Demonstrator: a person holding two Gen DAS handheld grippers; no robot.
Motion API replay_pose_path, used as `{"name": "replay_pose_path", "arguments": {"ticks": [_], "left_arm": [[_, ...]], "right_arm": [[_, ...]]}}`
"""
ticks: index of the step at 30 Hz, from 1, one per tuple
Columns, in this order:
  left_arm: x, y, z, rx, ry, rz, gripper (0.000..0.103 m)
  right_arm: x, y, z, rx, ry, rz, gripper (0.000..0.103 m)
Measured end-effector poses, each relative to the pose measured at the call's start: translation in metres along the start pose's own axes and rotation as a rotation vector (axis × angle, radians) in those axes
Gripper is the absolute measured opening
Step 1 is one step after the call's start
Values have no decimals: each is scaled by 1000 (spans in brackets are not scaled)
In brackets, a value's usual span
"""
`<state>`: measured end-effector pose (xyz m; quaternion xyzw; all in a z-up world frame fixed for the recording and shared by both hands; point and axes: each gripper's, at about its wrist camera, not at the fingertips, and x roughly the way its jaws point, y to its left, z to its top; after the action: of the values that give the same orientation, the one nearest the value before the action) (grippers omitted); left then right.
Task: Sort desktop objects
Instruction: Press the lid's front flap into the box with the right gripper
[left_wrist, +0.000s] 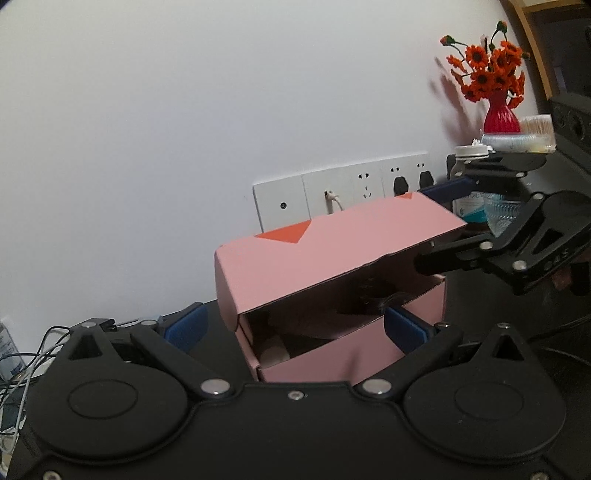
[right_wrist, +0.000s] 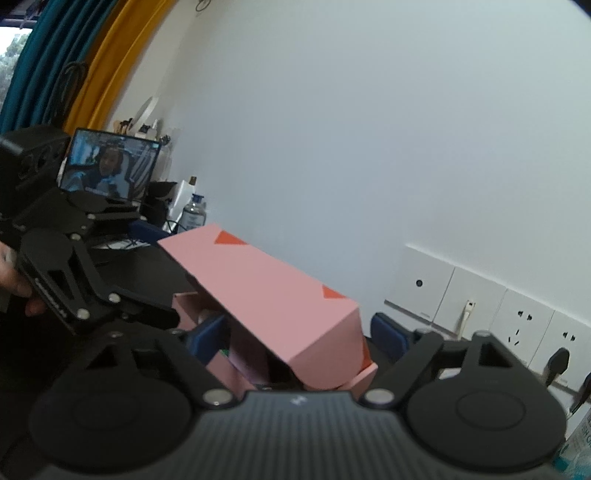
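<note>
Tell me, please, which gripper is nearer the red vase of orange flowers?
Right. The right gripper works at the pink box's end below the red vase; the left gripper faces the box front, farther away.

This looks like a home desk set against a plain white wall (left_wrist: 184, 110). A row of wall sockets (left_wrist: 343, 192) runs along it at about 12 o'clock in the left wrist view, some with plugs in. At 2 o'clock stands a red vase (left_wrist: 501, 114) of orange artificial flowers (left_wrist: 487, 70). In the right wrist view a small screen (right_wrist: 109, 166) plays video at 10 o'clock, with teal and yellow curtains (right_wrist: 74, 55) above and a clear bottle (right_wrist: 194, 212) nearby. The desktop (right_wrist: 147, 266) is dark.
</note>
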<state>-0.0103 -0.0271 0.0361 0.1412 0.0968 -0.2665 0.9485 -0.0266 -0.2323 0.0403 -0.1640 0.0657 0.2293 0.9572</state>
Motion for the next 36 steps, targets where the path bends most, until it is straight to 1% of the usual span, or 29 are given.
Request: {"name": "replay_pose_path", "arguments": {"ticks": [3,4,5,8,10,16,22,32,36], "left_arm": [[-2,-3,1,14,-8,-17,103],[-3,-5,2,21,-8,-26,103],[-3,-6,2,27,-4,-32,103],[-2,-11,2,40,8,-29,103],[-4,-12,1,29,11,-33,103],[-9,-13,-2,-5,52,-64,103],[-14,-18,-7,10,78,-65,103],[-17,-17,-10,-18,126,-78,103],[-15,-21,-15,-21,145,-74,103]], "right_arm": [[-4,0,3,-1,-19,4,80],[-4,0,3,4,-23,9,77],[-3,1,3,10,-21,15,75],[0,-1,2,25,-3,21,74],[0,-2,3,44,12,37,74],[-3,-1,6,56,97,80,74],[-5,-7,7,127,132,122,74],[2,-5,6,146,208,135,75],[13,-2,-1,178,274,138,75]]}}
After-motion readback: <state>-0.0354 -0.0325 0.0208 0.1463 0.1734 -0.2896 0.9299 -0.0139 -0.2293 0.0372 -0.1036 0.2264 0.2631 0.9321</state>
